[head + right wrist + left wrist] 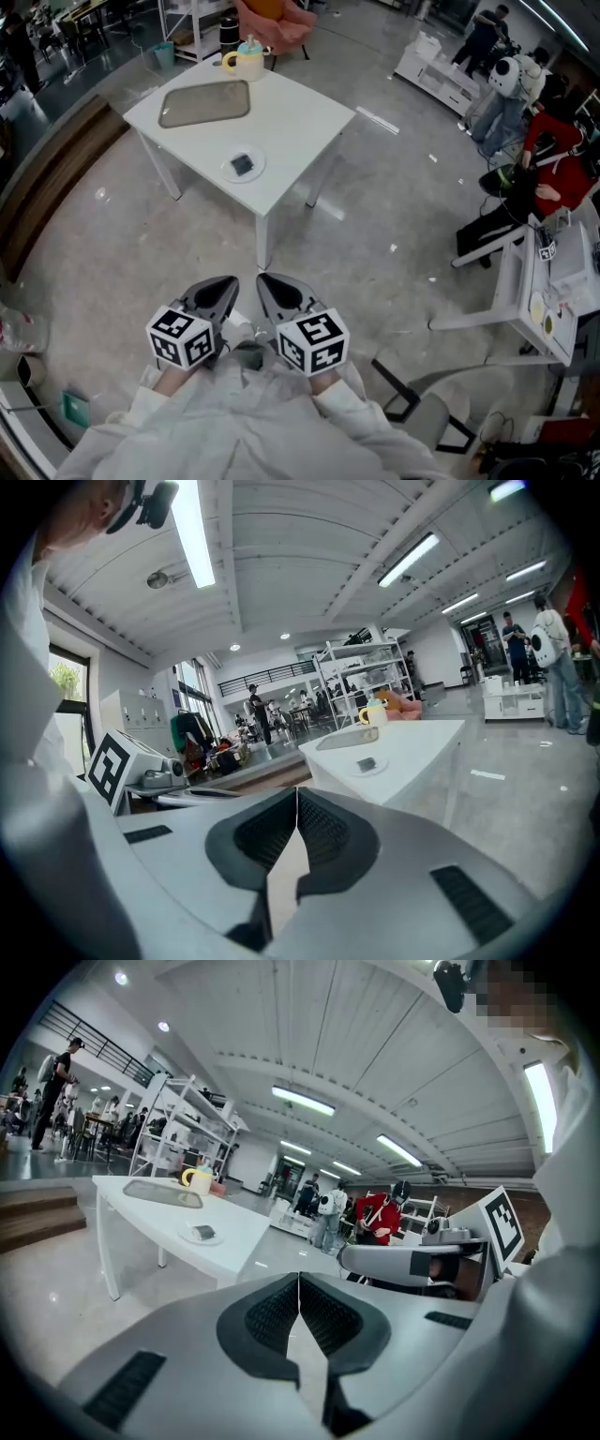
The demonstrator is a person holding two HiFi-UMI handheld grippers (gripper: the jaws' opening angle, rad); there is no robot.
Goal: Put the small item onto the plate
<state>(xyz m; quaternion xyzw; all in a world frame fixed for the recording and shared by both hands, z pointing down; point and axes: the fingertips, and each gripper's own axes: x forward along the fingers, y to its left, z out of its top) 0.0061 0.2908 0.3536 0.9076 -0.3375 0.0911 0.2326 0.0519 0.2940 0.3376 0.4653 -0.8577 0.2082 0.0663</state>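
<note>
In the head view, we see the small dark item (pixel 243 164) already lying on the plate (pixel 228 172), on the white table (pixel 300 122). Our left gripper (pixel 223 286) and right gripper (pixel 272 284) hang over the floor, well apart from the table.

In the left gripper view, the jaws meet with nothing between them.

In the right gripper view, the jaws are likewise closed and empty.

We judge the placing done, with nothing left to carry.

Bright ceiling strip lights (pixel 302 1101); gripper views heavily fisheye-distorted.
</note>
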